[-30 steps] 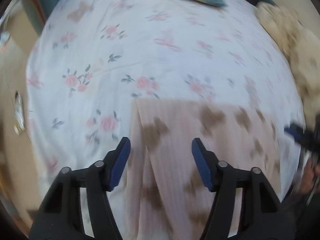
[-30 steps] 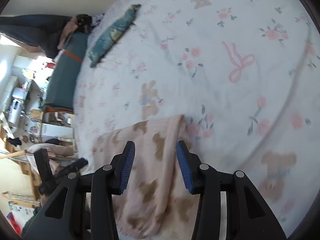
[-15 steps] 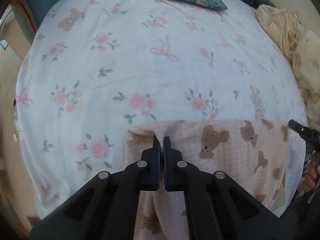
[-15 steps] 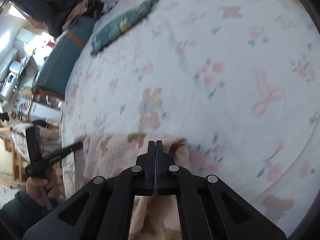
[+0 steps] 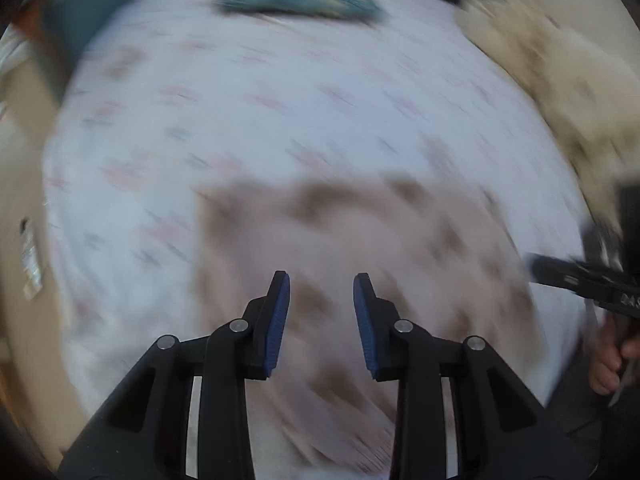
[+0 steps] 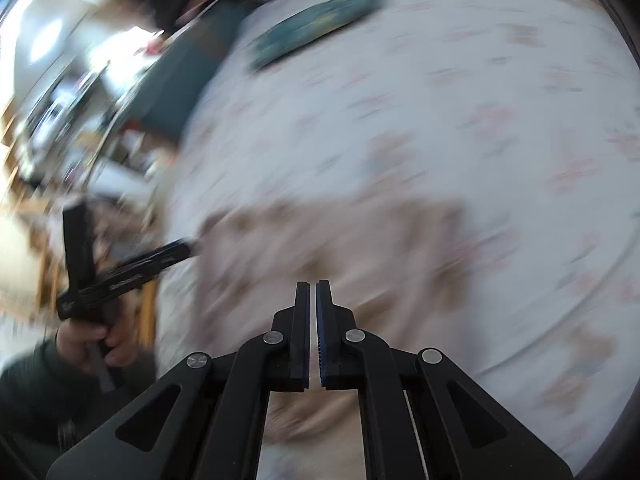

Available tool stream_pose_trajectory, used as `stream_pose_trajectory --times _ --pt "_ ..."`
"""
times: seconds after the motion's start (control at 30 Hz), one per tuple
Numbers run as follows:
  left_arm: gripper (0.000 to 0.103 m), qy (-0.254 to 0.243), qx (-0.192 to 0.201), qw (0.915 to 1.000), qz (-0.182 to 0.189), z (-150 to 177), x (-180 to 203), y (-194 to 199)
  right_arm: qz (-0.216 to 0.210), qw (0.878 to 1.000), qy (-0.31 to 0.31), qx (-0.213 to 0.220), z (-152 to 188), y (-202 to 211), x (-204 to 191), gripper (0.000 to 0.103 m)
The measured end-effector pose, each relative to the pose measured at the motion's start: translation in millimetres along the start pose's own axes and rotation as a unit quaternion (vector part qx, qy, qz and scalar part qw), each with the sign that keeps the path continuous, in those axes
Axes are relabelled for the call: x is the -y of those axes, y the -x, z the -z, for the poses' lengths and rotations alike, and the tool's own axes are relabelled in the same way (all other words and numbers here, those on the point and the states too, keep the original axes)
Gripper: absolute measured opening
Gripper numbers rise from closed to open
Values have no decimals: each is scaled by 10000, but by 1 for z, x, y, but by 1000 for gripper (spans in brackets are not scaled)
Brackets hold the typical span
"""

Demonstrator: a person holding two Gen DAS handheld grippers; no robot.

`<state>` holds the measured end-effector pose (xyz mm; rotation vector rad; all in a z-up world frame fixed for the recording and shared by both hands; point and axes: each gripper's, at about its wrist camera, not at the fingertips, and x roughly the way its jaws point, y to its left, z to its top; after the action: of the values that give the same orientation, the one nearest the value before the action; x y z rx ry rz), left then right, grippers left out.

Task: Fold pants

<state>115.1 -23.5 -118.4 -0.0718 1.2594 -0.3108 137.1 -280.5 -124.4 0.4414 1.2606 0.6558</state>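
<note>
1. Hovering over the pants point(image 5: 360, 240), left gripper point(image 5: 321, 322) has its jaws spread, nothing between them.
2. Right gripper point(image 6: 312, 328): jaws nearly pressed together, thin gap, no cloth visibly pinched.
3. Pants lie flat on the floral bedsheet point(image 5: 240, 100) at its near edge; both views motion-blurred.
4. Judged step: between folds; the next move calls for a fresh grasp on an edge.
5. Teal cloth point(image 5: 296, 0) and cream blanket point(image 5: 560, 80) lie well apart, not obstructing.

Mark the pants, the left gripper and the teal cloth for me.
pants point(image 5: 360, 232): left wrist view, middle of the pink fabric.
left gripper point(image 5: 321, 320): left wrist view, midway between open fingertips.
teal cloth point(image 5: 296, 0): left wrist view, its middle.
</note>
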Motion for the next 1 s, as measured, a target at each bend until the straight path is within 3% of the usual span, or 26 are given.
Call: stream_pose_trajectory --times 0.1,0.2,0.27,0.33,0.47,0.57,0.63,0.67,0.77,0.83,0.9,0.97,1.0 --pt "28 -23 -335 9988 369 34 24 -16 135 9970 158 -749 26 -47 -28 5" --pt "28 -328 -615 9976 4 56 33 -33 1056 9863 513 -1162 45 -69 -31 5" --pt "28 -603 -1032 9924 -294 70 28 -45 2033 9650 766 -1471 57 -72 -18 0" --pt "28 -456 -917 9941 -353 71 16 -34 2374 9562 787 -1519 65 -61 -7 0" --pt "27 -315 -262 9981 -455 65 8 6 2314 9656 604 -1017 64 -23 -12 5" --pt "26 -354 -187 9991 -160 67 15 14 1529 9840 730 -545 65 -4 -37 5" --pt "26 -205 -575 9980 185 74 17 0 1096 9887 731 -712 71 -13 -44 5" --pt "26 -209 -725 9970 166 77 19 -6 920 9892 685 -909 77 -25 -44 5" --pt "28 -342 -1223 9919 -64 90 20 -33 1262 9755 626 -1687 93 -62 -32 5" --pt "29 -259 -1245 9919 -39 89 19 -32 1258 9722 505 -1907 97 -68 -22 9" --pt "29 -238 -1194 9926 -18 83 18 -22 1102 9773 430 -1757 91 -56 -23 12" --pt "34 -222 -917 9954 -136 73 13 -3 895 9865 311 -1336 78 -31 -20 13" --pt "43 -222 -757 9967 -215 67 9 6 840 9903 252 -1076 70 -19 -16 14"
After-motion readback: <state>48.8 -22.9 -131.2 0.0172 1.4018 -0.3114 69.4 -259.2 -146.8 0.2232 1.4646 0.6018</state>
